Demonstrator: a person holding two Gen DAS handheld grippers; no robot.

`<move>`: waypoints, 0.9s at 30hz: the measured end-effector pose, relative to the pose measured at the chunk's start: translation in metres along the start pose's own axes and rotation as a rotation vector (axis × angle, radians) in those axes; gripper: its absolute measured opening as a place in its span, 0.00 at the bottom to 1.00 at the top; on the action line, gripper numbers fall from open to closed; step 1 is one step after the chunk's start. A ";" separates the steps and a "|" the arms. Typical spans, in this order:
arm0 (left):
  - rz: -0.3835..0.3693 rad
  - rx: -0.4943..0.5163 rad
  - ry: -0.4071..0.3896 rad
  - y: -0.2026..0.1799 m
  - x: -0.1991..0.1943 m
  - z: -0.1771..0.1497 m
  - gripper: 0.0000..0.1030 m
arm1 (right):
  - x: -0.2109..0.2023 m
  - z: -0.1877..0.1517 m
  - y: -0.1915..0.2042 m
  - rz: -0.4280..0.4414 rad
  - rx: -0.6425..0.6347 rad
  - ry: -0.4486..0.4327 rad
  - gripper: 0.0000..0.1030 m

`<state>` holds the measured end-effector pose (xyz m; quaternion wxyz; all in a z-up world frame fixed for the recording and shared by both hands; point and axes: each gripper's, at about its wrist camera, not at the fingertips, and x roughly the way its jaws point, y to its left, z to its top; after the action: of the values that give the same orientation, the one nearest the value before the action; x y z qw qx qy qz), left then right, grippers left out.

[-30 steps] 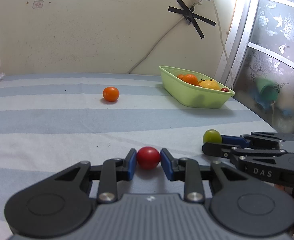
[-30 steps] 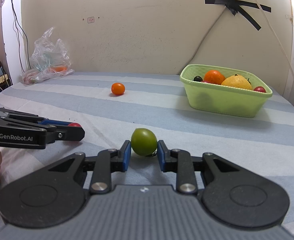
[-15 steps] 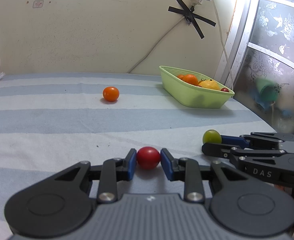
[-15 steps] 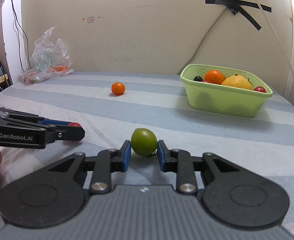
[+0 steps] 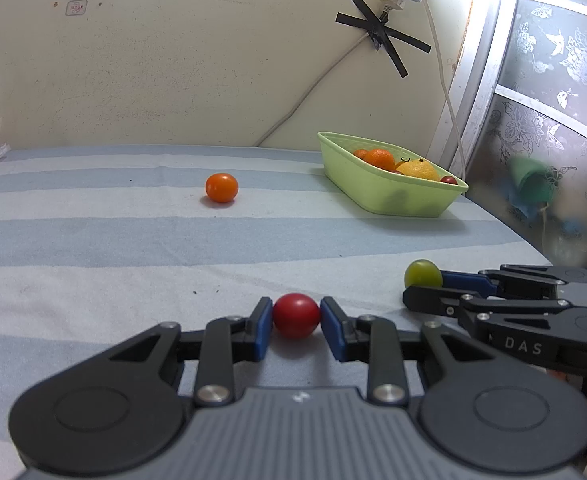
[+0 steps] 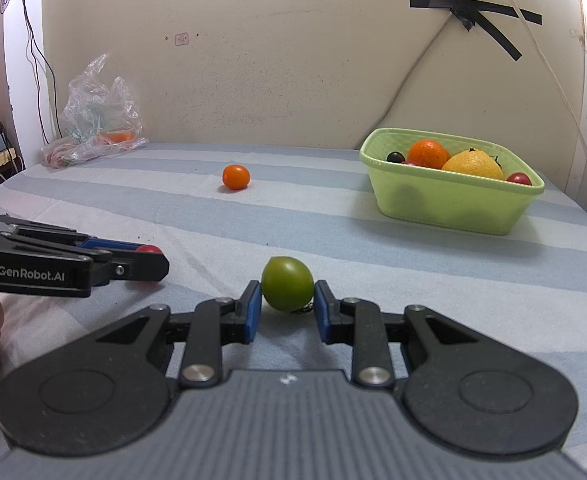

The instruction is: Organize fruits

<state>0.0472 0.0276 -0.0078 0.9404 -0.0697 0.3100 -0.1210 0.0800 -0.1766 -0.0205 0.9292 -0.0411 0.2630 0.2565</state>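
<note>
The left claw (image 5: 296,318) is closed on a small round red fruit (image 5: 296,315), and the right claw (image 6: 286,296) on a round green fruit (image 6: 288,284), both low over the striped blue-and-white cloth (image 6: 333,224). Farther out, one small orange fruit (image 6: 236,177) is left loose. Several fruits are already gathered in the light-green plastic basket (image 6: 449,200); three, by this reckoning, remain to be delivered.

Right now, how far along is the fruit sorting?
Done: the light green plastic basket already holds several fruits, including an orange and a yellow one. In hand: the left tool is shut on a small red round fruit, the right tool on a green round fruit, both low over the striped cloth. Left: a small orange fruit sits loose on the cloth.
</note>
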 end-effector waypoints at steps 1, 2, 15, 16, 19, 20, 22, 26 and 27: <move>0.000 0.000 0.000 0.000 0.000 0.000 0.26 | 0.000 0.000 0.000 0.000 0.000 0.000 0.30; 0.000 0.000 0.000 0.000 0.000 0.000 0.26 | 0.000 0.000 0.000 0.001 0.000 0.000 0.30; -0.016 -0.027 0.000 0.004 -0.002 0.003 0.26 | -0.001 0.000 -0.001 -0.005 0.009 -0.010 0.30; -0.023 -0.039 0.001 0.006 -0.002 0.004 0.26 | -0.002 0.000 -0.001 -0.006 0.013 -0.013 0.30; -0.057 -0.084 0.011 0.014 0.000 0.007 0.26 | -0.003 0.001 -0.002 -0.008 0.027 -0.024 0.30; -0.077 -0.105 0.015 0.016 0.002 0.010 0.26 | -0.004 0.001 -0.002 -0.007 0.033 -0.026 0.30; -0.109 -0.126 0.014 0.017 0.006 0.019 0.26 | -0.004 0.004 -0.005 0.004 0.047 -0.033 0.30; -0.167 -0.122 -0.014 0.007 0.020 0.053 0.26 | -0.006 0.019 -0.014 -0.044 0.028 -0.090 0.30; -0.180 -0.116 -0.021 0.003 0.025 0.062 0.26 | -0.007 0.025 -0.019 -0.057 0.030 -0.114 0.30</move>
<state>0.1042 0.0273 0.0266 0.9234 -0.1528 0.2991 -0.1860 0.0965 -0.1912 0.0030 0.9501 -0.0201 0.2120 0.2280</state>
